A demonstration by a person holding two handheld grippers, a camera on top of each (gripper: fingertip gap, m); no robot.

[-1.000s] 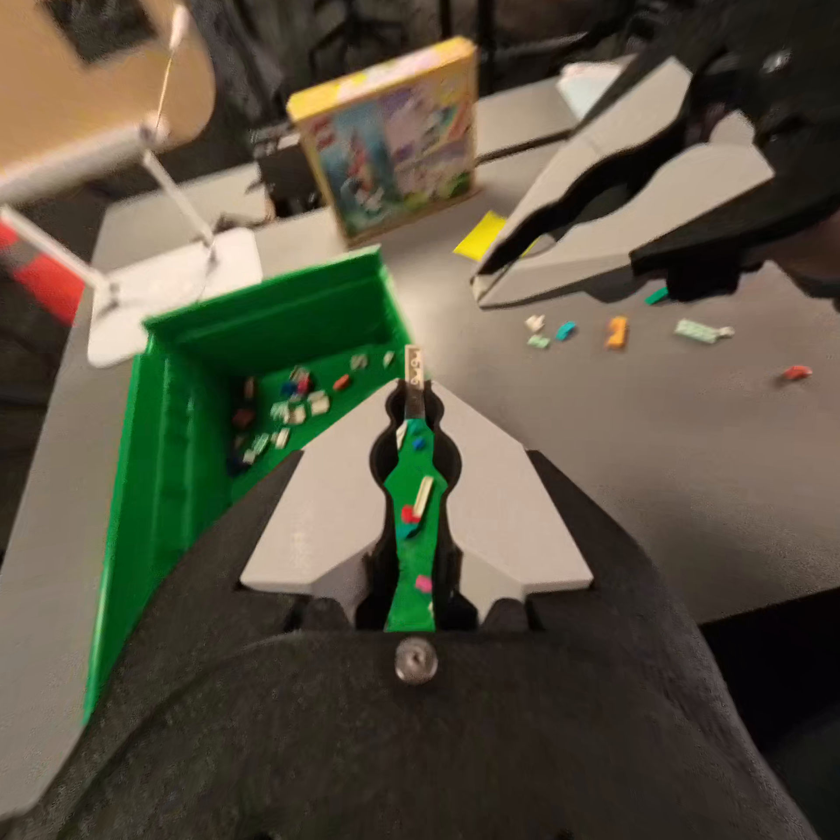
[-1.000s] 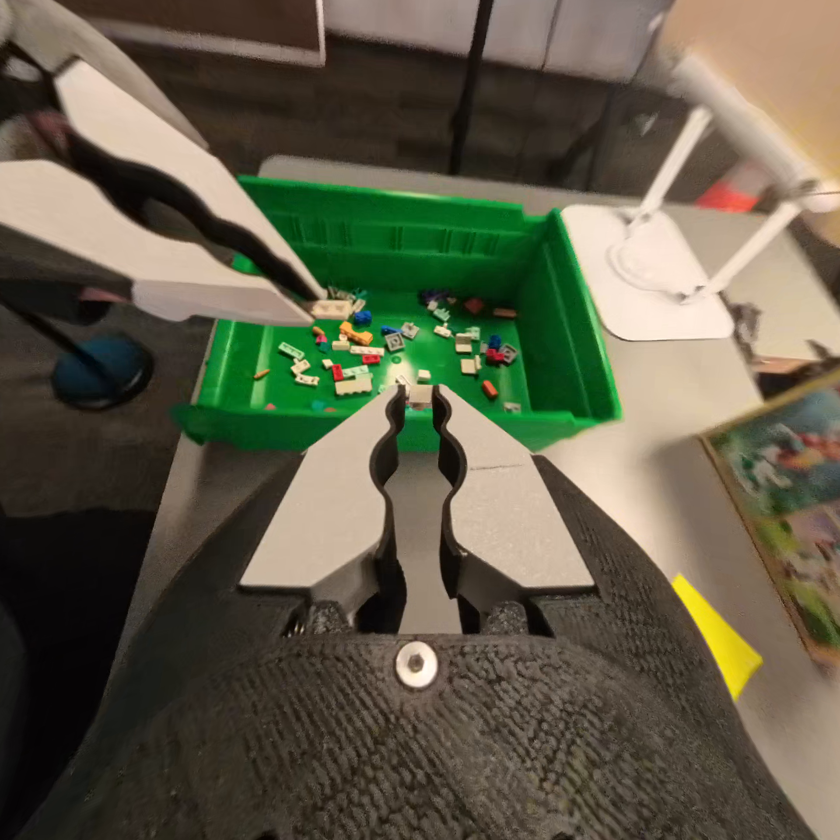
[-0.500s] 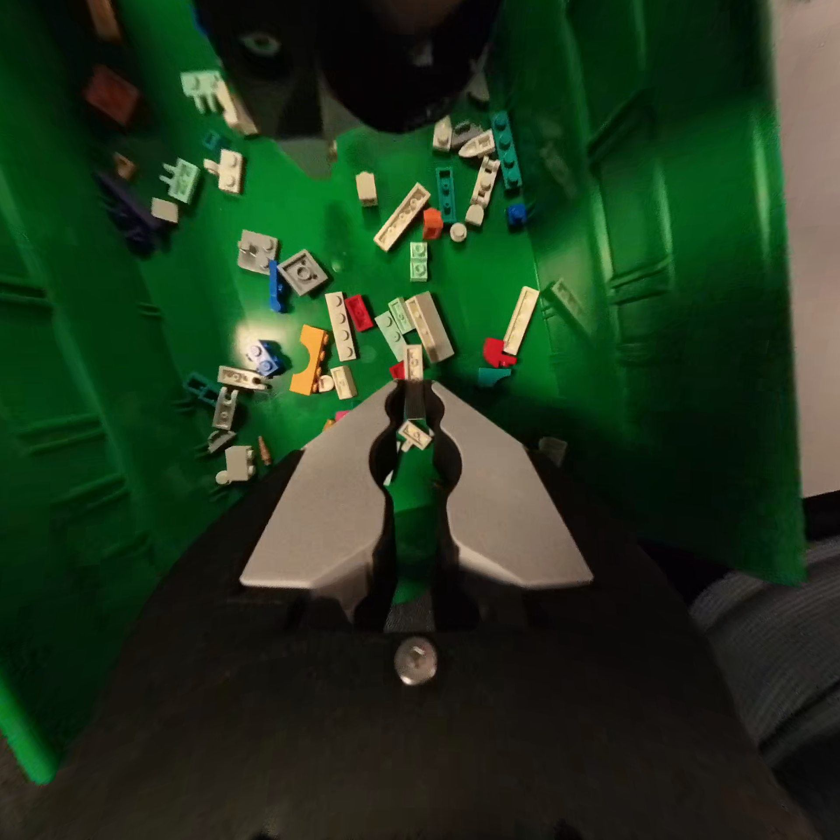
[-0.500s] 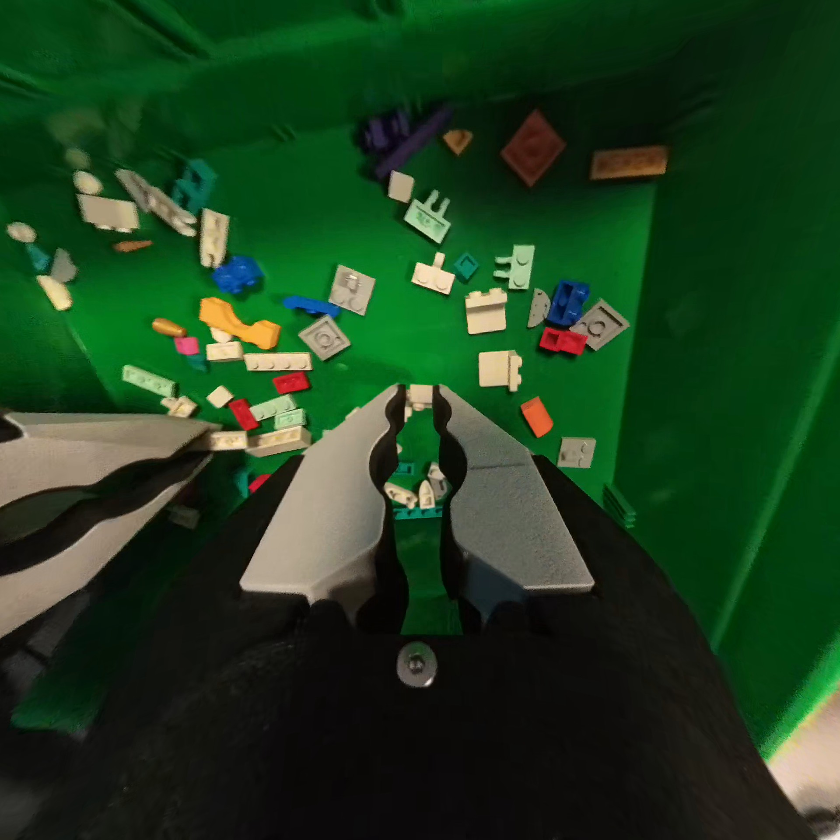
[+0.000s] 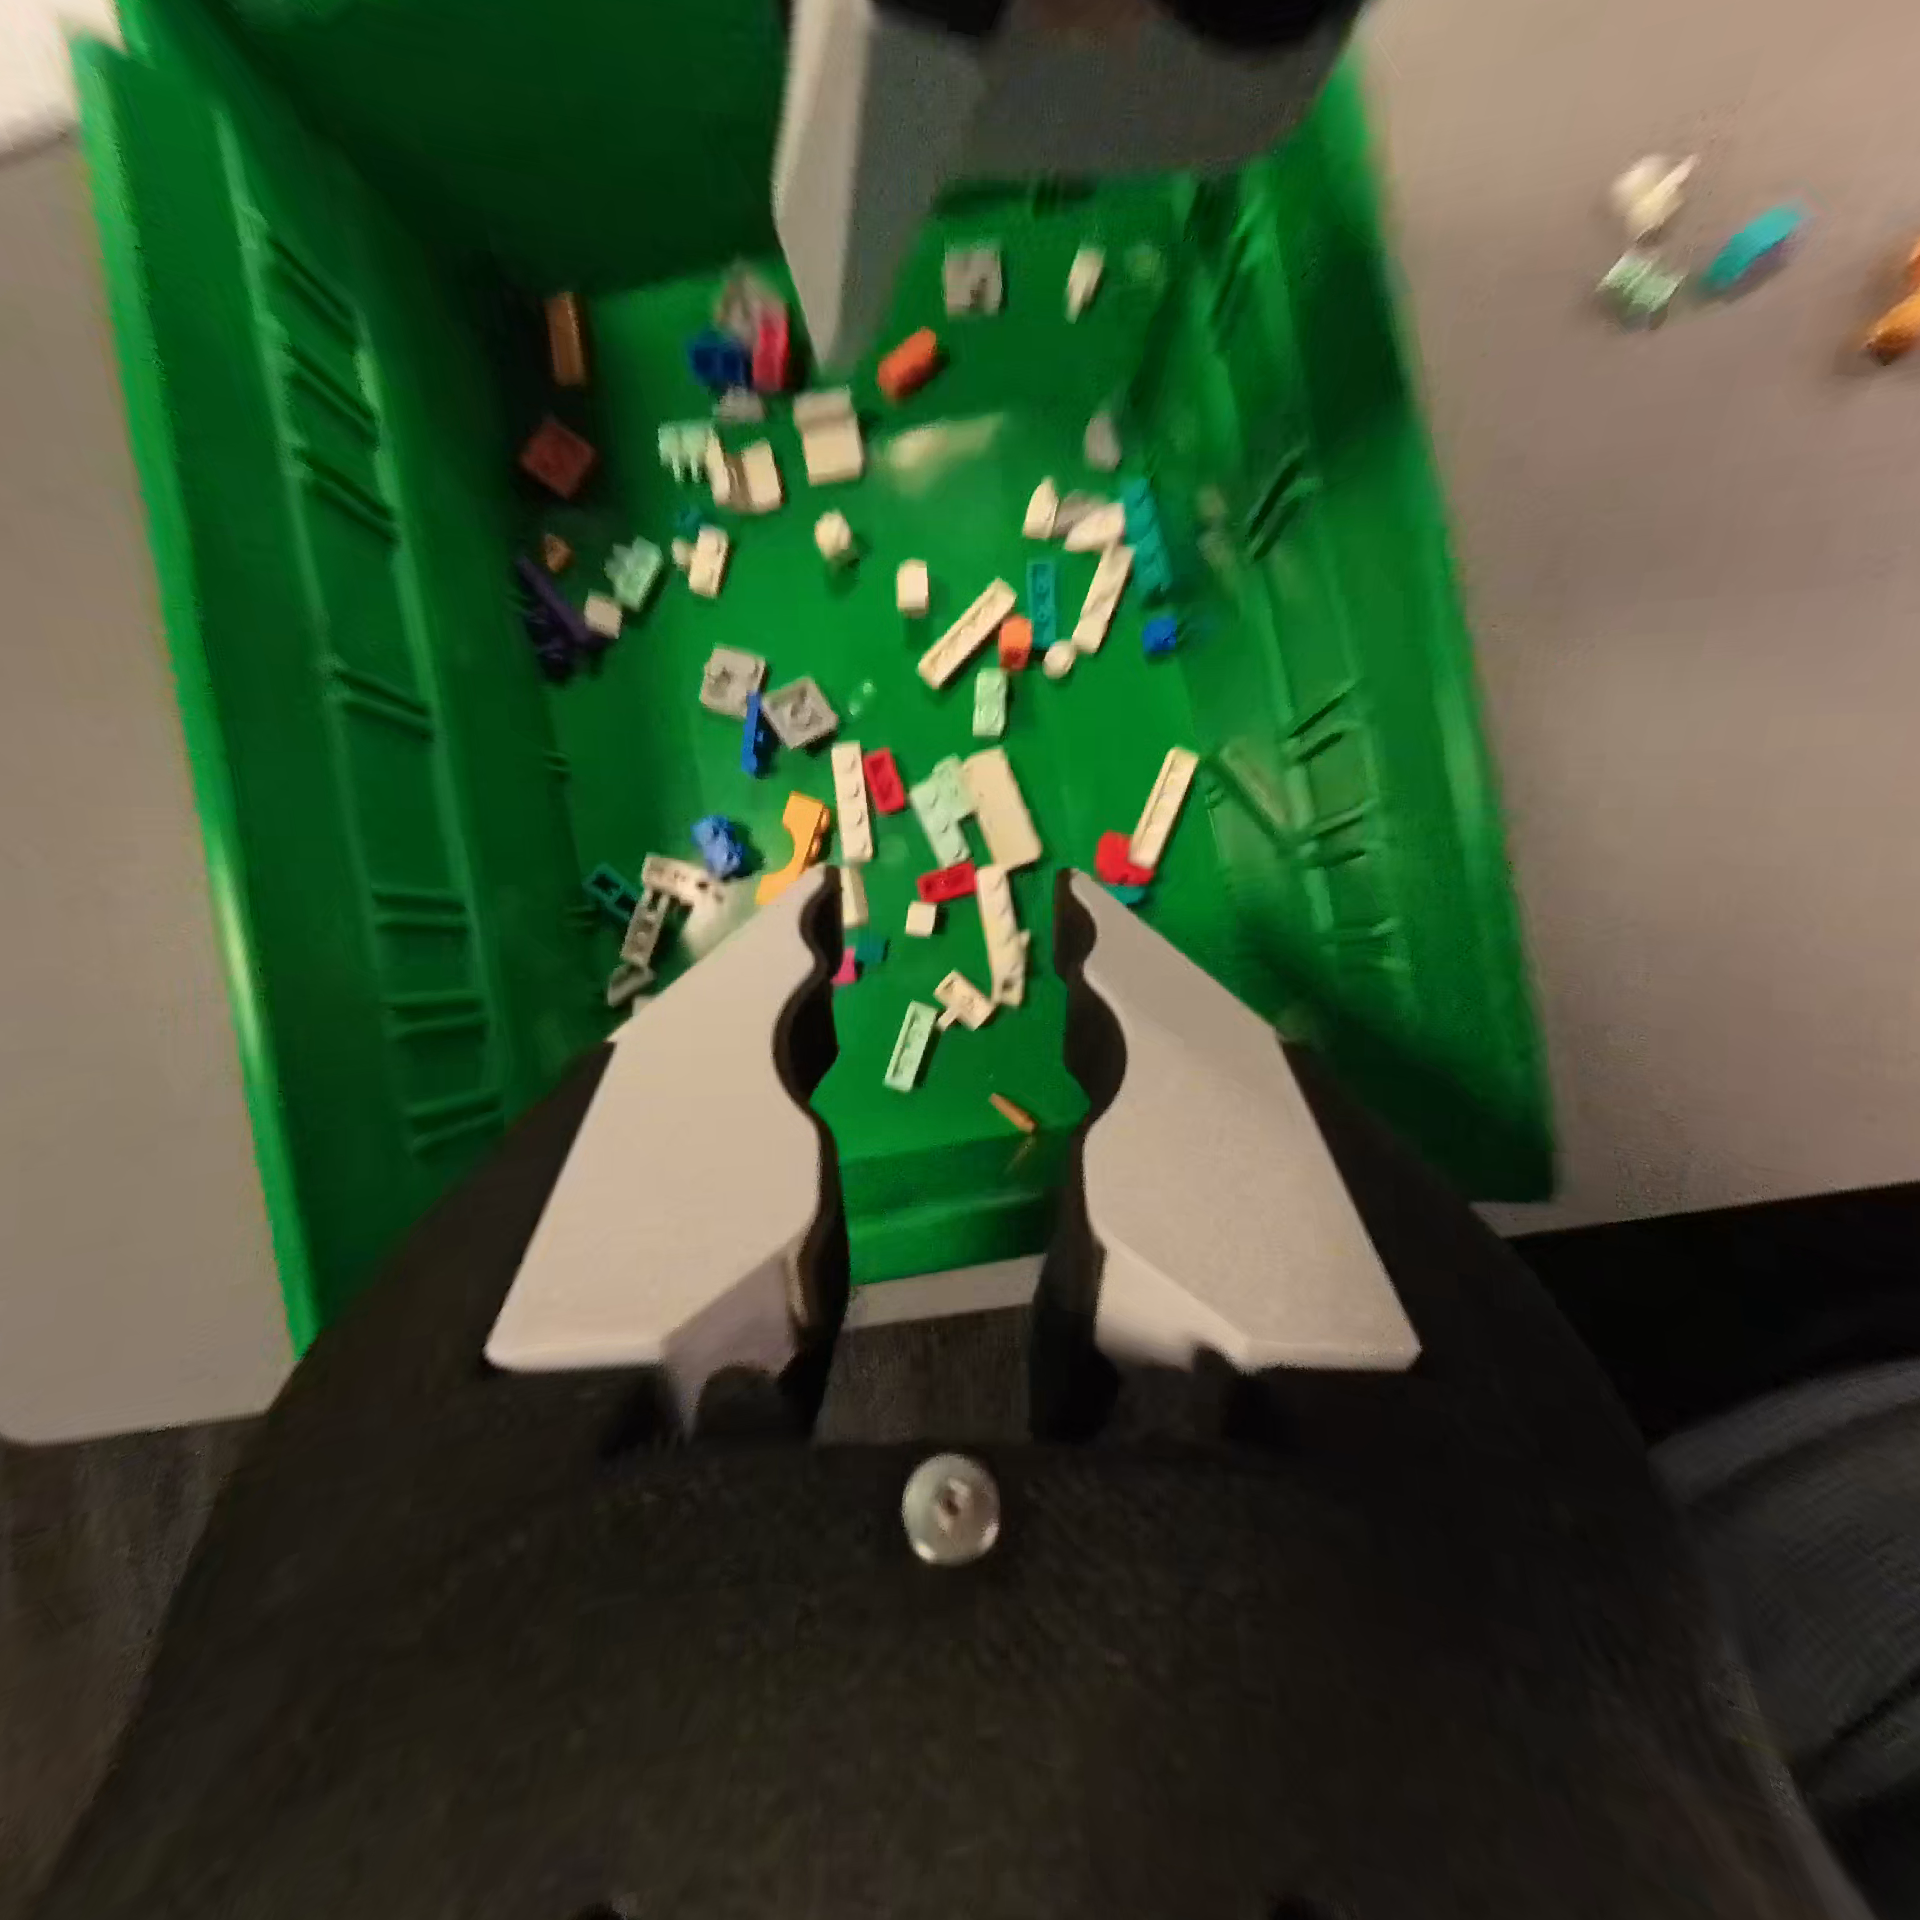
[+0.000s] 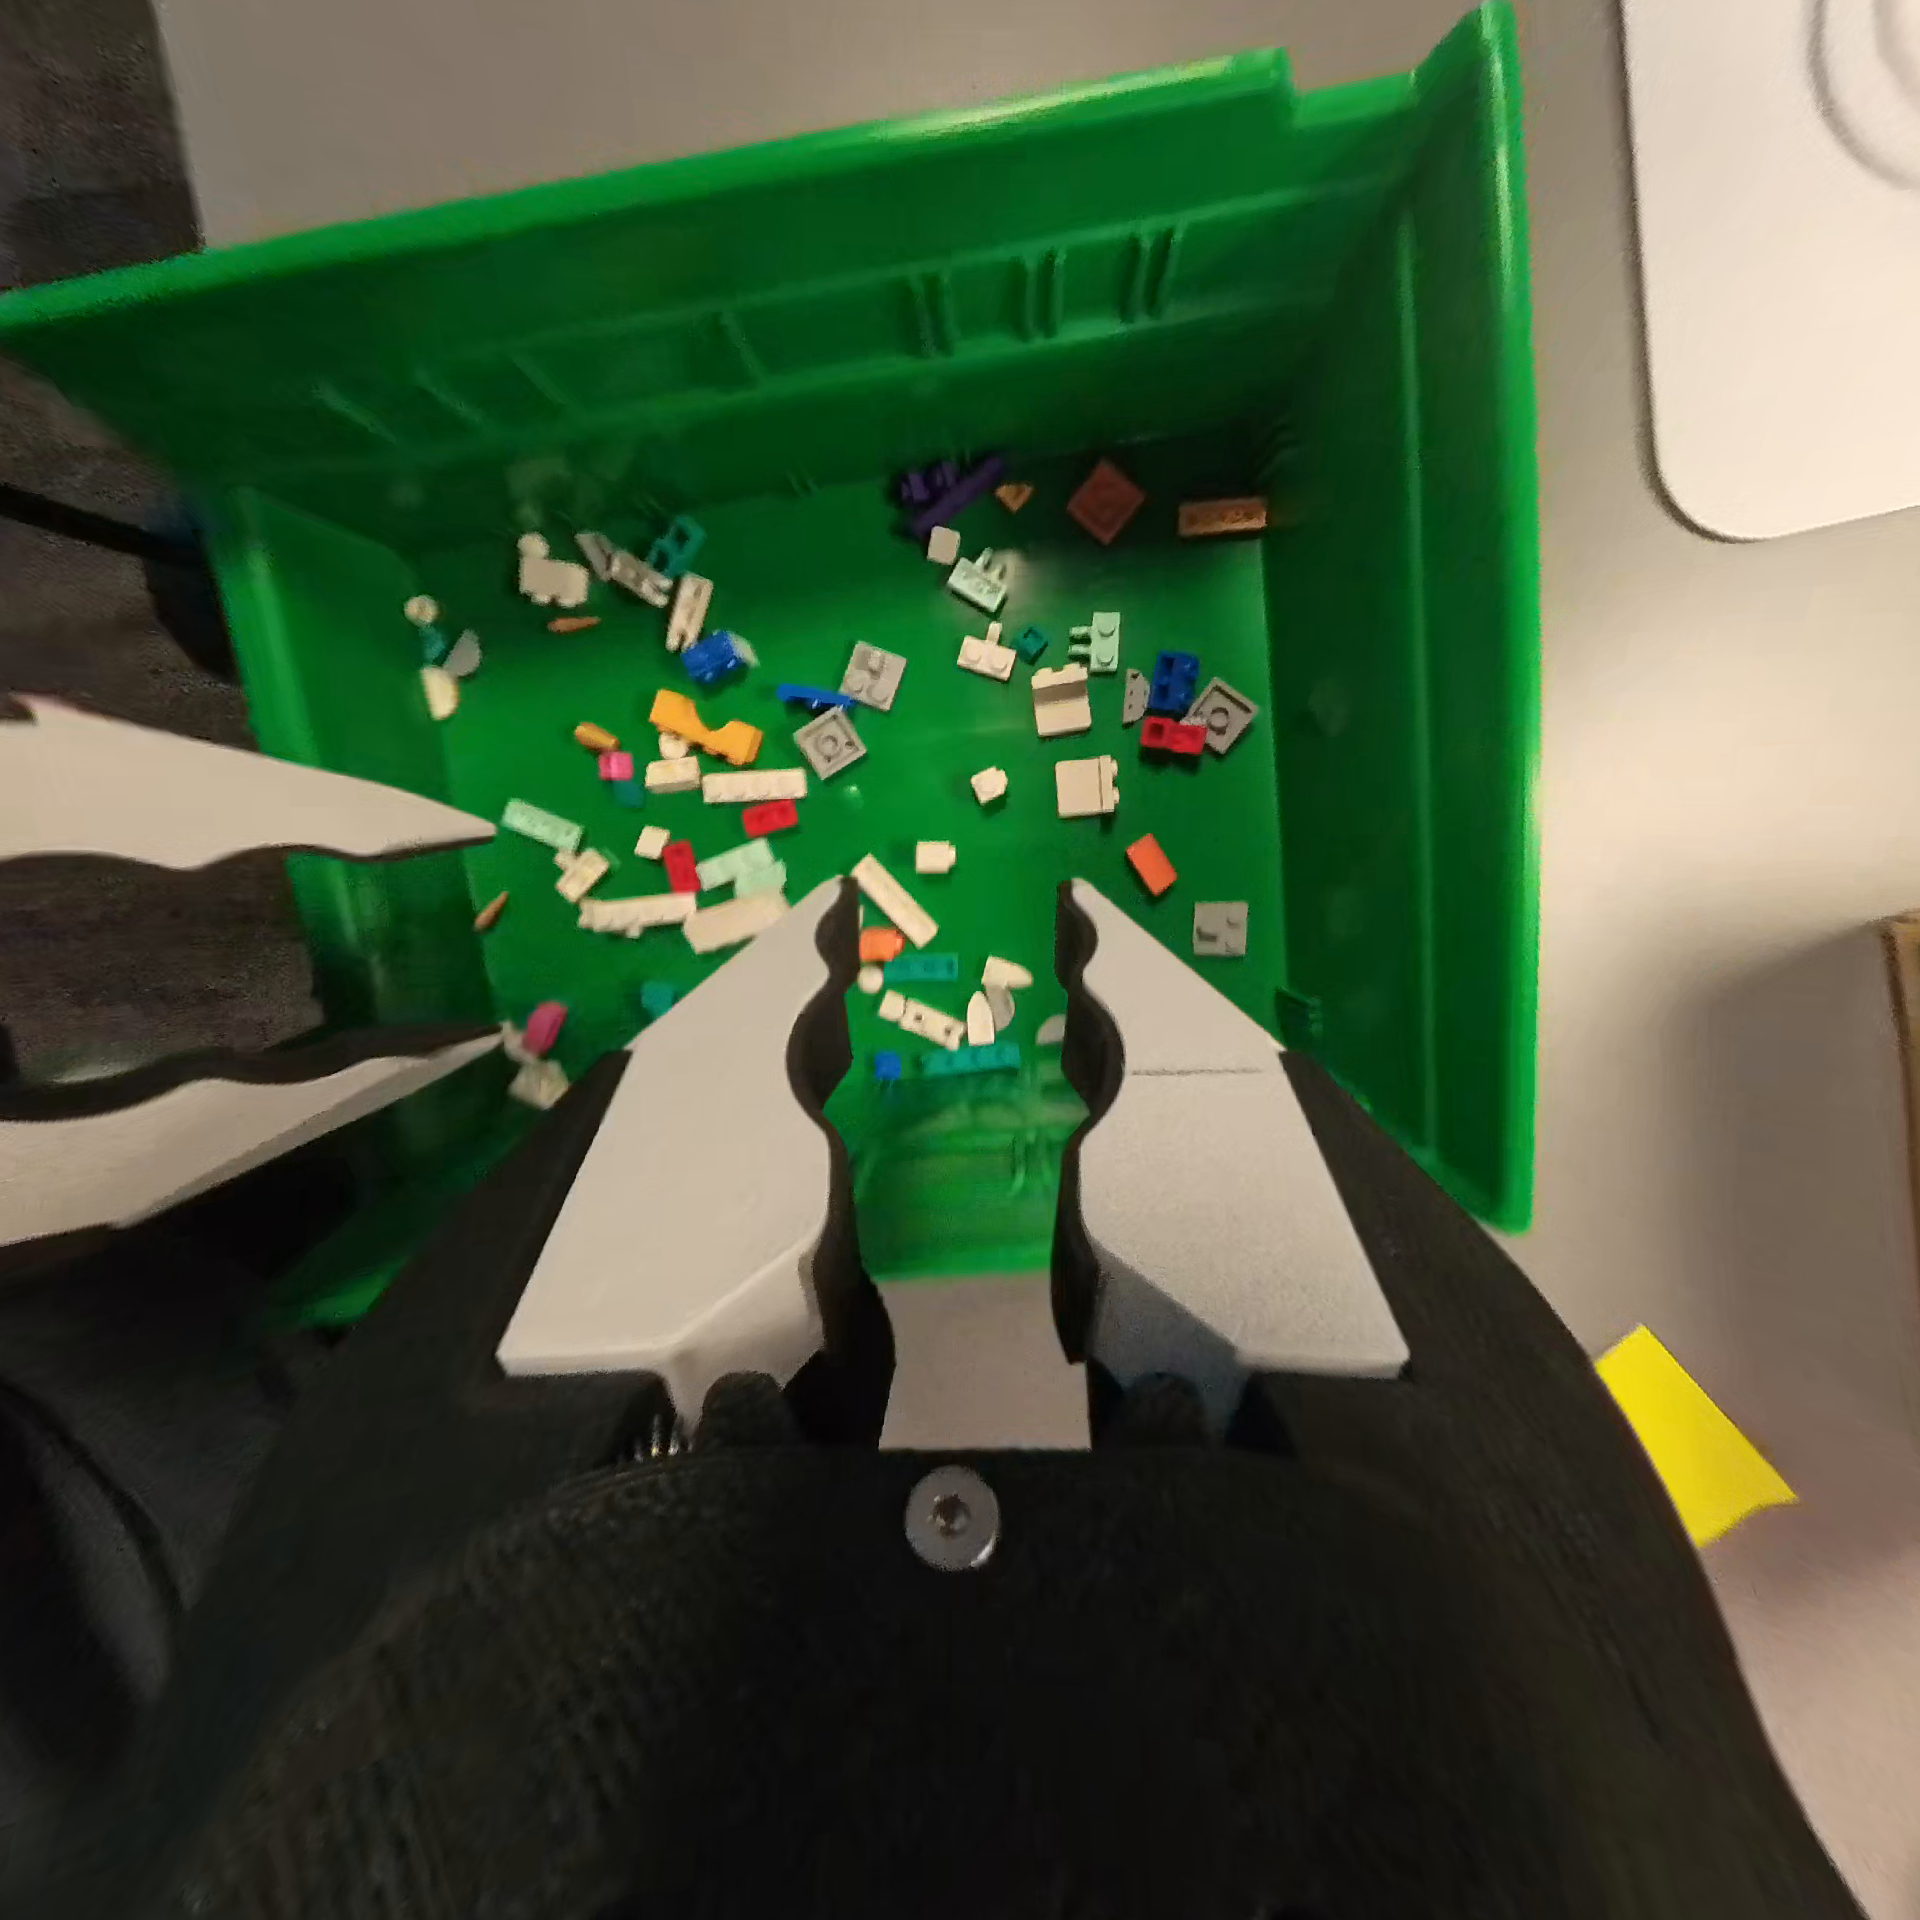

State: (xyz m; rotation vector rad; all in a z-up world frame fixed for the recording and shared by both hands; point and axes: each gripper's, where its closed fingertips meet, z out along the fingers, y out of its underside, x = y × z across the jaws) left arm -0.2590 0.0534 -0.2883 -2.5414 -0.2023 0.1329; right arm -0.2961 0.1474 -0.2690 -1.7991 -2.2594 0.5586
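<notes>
A green plastic bin [image 5: 312, 623] on a grey table holds several small loose bricks in white, grey, blue, red and orange. My left gripper [image 5: 951, 883] hangs above the near end of the bin, jaws open and empty. My right gripper [image 6: 958, 888] hangs above the bin [image 6: 831, 312] from another side, also open and empty. An orange arched brick [image 6: 707, 722] lies near the middle of the floor. The left gripper [image 6: 494, 930] shows open at the left edge of the right wrist view. A finger [image 5: 862, 187] of the right gripper shows at the top of the left wrist view.
A white lamp base [image 6: 1766, 260] lies on the table beyond the bin's far right corner. A yellow paper slip [image 6: 1683, 1434] lies at the right. Several loose bricks [image 5: 1745, 249] lie on the table right of the bin. The table edge runs just below the bin.
Both grippers carried a small pale brick pinched at the tips down into the bin. Both jaws have opened, and both grippers have risen back above the bin, empty.
</notes>
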